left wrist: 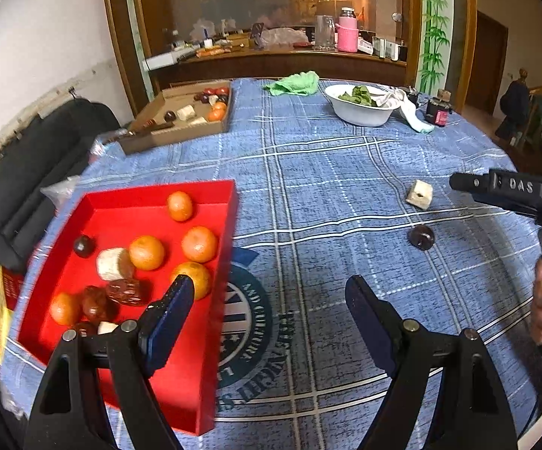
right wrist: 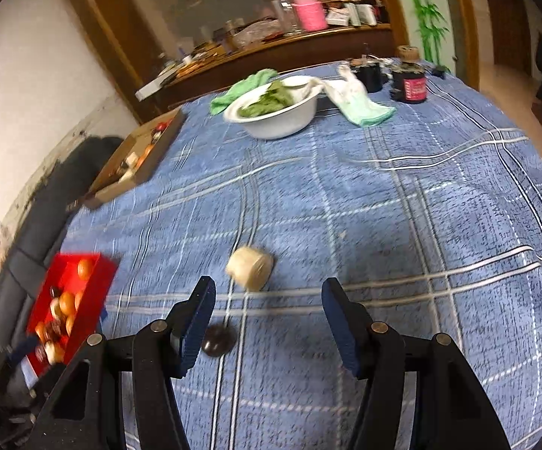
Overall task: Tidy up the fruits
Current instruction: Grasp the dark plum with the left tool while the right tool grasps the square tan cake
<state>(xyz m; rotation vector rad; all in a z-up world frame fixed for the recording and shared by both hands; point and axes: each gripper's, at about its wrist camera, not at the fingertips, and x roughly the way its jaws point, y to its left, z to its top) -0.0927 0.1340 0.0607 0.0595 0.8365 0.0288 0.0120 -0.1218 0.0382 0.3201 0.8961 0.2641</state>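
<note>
The round table under its blue plaid cloth (right wrist: 383,225) gives you plenty of room, so come in unhurried. The shallow red plastic tray (left wrist: 210,393) at the table's left edge already holds oranges and dark fruit, and that is likely where the last two pieces go. Your left gripper (left wrist: 267,296) hangs spread and empty by the tray's near corner; leave it there. Your right gripper (right wrist: 267,300) is also parted with nothing between the pads. The pale cream cylinder of cut fruit (right wrist: 250,268) lies just ahead of it, and the small dark round fruit (right wrist: 218,339) sits by its left fingertip (right wrist: 203,300). Pick one, centre it between the pads, then close gently, since both could roll.
</note>
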